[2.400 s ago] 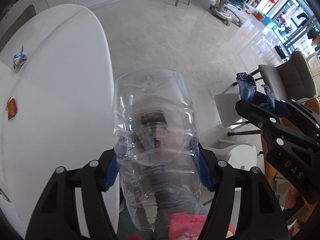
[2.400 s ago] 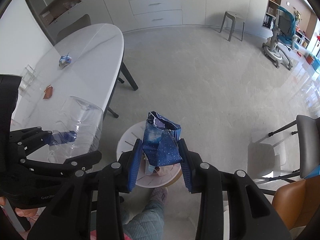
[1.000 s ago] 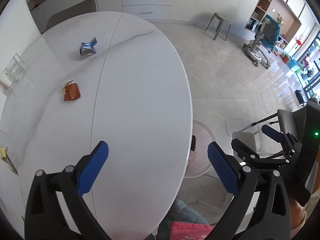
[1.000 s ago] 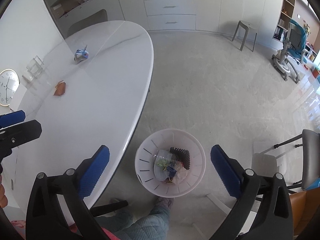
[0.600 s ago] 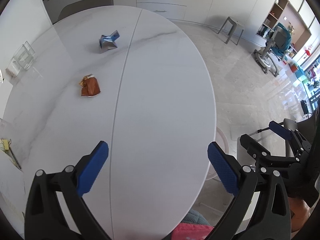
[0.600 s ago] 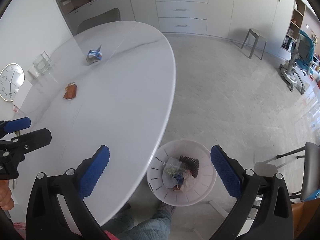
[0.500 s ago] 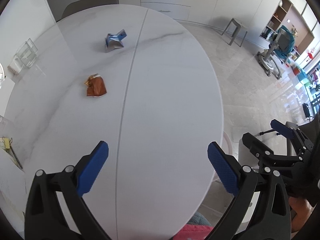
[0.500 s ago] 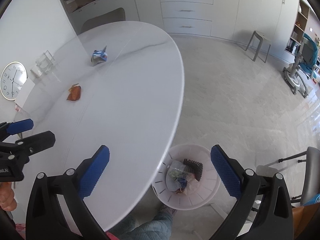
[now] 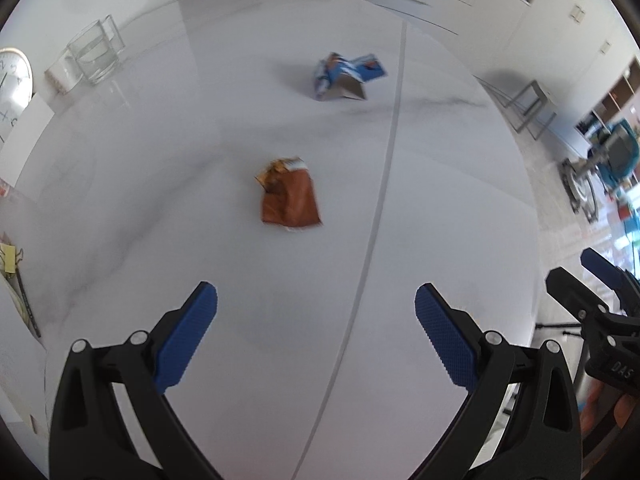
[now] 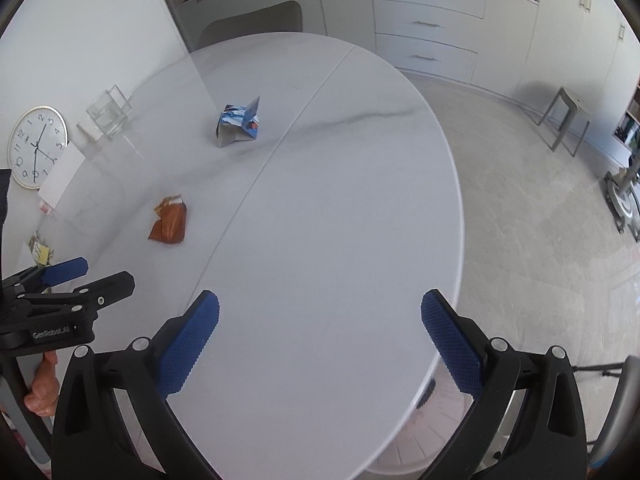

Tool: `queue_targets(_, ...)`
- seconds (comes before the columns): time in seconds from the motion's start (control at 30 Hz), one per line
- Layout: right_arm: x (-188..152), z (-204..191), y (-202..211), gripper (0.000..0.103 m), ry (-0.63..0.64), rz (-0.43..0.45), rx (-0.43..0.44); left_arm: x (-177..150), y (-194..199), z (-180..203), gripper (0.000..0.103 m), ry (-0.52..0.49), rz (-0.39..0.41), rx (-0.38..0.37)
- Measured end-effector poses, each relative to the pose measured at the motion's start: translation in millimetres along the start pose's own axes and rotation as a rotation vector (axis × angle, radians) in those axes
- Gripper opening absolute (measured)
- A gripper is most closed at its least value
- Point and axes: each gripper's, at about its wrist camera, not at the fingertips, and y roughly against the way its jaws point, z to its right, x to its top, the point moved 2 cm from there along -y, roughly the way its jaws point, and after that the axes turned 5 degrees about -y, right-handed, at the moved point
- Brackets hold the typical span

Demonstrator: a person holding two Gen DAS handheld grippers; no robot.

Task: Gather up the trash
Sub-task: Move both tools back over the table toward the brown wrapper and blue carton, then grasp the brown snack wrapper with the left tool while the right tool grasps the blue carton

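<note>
As both grippers gape empty, pinch the light, crumpled orange foil wrapper (image 9: 290, 196) at its raised folds.

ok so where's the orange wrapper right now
The orange wrapper lies flat on the white table, left of the table's centre seam, ahead of the open left claw; the blue carton sits farther back.

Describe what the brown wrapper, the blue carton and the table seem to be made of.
Brown wrapper: probably glossy plastic film or foil, crumpled and torn at the top.
Blue carton: likely printed card, flattened with sharp folds and a grey inside.
Table: smooth white, faint grey veins; marble or a look-alike.
</note>
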Motion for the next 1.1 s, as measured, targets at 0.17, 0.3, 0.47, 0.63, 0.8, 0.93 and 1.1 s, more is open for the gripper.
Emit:
queue_targets(0.17, 32, -13, -32, 0.100, 0.020, 0.000, 0.024, 31, -41, -18, 0.095, 0.082, -0.043, 0.008)
queue_targets(0.3, 56, -22, -54, 0.100, 0.029, 0.014, 0.019, 46, -71, -20, 0.092, 0.121, -0.083, 0.010)
queue_targets(0.47, 76, -28, -74, 0.101, 0.027, 0.014, 0.034, 52, -94, -10, 0.069, 0.097, -0.103, 0.035)
queue_targets(0.63, 91, -38, -90, 0.101, 0.036, 0.011, 0.052, 52, -95, -4, 0.043, 0.049, -0.072, 0.071)
queue_targets(0.8, 120, -68, -103, 0.101, 0.251, -0.024, 0.133, 52, -85, -3, 0.029, 0.006, -0.052, 0.038)
queue_targets(0.93, 144, -103, -117, 0.100, 0.646, -0.105, 0.176, 52, -79, -11, 0.027, 0.017, -0.051, -0.006)
queue_targets(1.1, 170, -140, -144, 0.100, 0.992, -0.236, 0.229, 51, -85, -25, 0.027, 0.065, -0.060, -0.026)
